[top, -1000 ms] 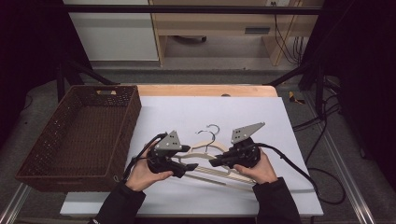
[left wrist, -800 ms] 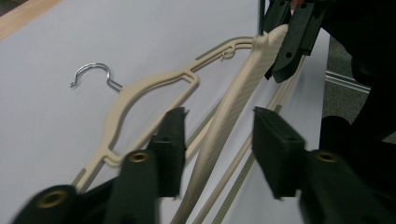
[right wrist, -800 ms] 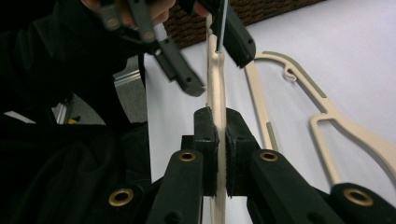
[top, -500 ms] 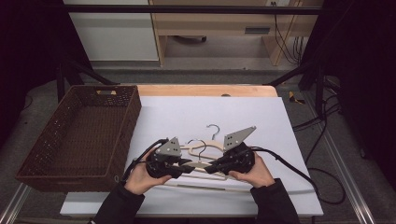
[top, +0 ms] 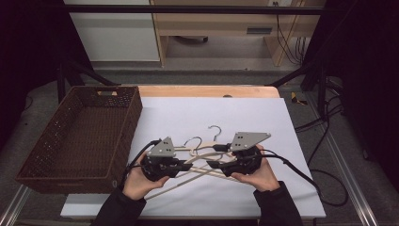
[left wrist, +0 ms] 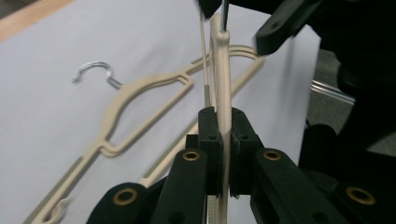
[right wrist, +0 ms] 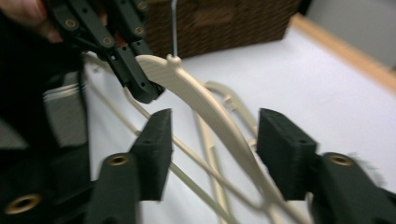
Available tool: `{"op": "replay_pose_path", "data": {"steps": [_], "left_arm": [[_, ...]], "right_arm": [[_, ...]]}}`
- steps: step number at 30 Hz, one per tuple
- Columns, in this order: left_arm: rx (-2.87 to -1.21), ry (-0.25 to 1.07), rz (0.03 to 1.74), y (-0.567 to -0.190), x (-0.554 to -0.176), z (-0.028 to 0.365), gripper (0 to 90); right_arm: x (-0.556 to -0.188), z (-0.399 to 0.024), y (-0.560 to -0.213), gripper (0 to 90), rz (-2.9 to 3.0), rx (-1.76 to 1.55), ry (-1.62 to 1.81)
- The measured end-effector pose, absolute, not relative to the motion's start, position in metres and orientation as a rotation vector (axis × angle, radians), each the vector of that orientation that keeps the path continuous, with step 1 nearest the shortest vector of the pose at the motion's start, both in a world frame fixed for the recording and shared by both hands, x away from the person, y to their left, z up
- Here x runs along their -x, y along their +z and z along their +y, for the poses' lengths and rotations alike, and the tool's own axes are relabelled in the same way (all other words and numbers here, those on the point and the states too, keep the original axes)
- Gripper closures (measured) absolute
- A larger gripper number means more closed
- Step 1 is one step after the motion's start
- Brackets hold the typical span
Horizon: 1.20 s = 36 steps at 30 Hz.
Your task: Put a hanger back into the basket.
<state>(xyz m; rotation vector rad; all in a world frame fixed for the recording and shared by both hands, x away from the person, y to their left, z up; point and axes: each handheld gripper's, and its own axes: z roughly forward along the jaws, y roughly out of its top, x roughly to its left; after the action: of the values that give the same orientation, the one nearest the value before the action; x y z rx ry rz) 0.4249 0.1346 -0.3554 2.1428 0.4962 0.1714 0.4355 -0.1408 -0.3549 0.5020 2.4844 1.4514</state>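
The table (top: pixel 282 188) is covered by a white sheet, with a strip of bare wood seen at its far edge. A large brown wicker basket (top: pixel 80 136) is set on the table's left part, its inside bare.

Just right of the basket, near the table's front edge, two cream plastic hangers are found. One hanger (top: pixel 188 170) is lifted off the sheet and held tilted, its long bar slanting down toward the table's front. The second hanger (left wrist: pixel 140 100) is left flat on the sheet beneath and beyond the first, its metal hook (left wrist: pixel 95 72) pointed toward the table's far edge.

The left claw (top: pixel 181 165) is seen beside the basket's front right corner, gripped in the person's left hand (top: pixel 139 181). Its jaws have just been closing and are now clamped tight on the lifted hanger's shoulder, close to the neck, as is plain in the left gripper view (left wrist: pixel 224 140).

The right claw (top: pixel 214 165) is held a little farther from the basket, in the right hand (top: pixel 259 176). Its jaws have just been opening and now stand about half apart. In the right gripper view (right wrist: pixel 212 154) the lifted hanger's arm is seen running between the pads (right wrist: pixel 156 149) without being pressed by them.
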Motion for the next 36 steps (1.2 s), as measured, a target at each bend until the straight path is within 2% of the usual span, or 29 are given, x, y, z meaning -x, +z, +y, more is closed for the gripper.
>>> {"op": "replay_pose_path", "data": {"steps": [7,15,23,36], "left_arm": [[-2.07,0.288,0.603,-0.334,-0.425,0.162,86.0],[-1.989,0.391,0.641,-0.285,-0.424,0.199,86.0],[-1.963,0.425,0.649,-0.25,-0.438,0.239,86.0],[-1.957,0.439,0.744,-0.25,-0.477,0.305,86.0]], "right_arm": [[-0.429,-0.171,-0.339,22.8,2.236,-0.672,1.536],[-0.428,-0.198,-0.351,10.1,2.1,-0.908,1.494],[-0.423,-0.227,-0.364,6.2,1.984,-1.045,1.493],[-0.423,-0.241,-0.37,4.1,1.956,-1.087,1.463]]}}
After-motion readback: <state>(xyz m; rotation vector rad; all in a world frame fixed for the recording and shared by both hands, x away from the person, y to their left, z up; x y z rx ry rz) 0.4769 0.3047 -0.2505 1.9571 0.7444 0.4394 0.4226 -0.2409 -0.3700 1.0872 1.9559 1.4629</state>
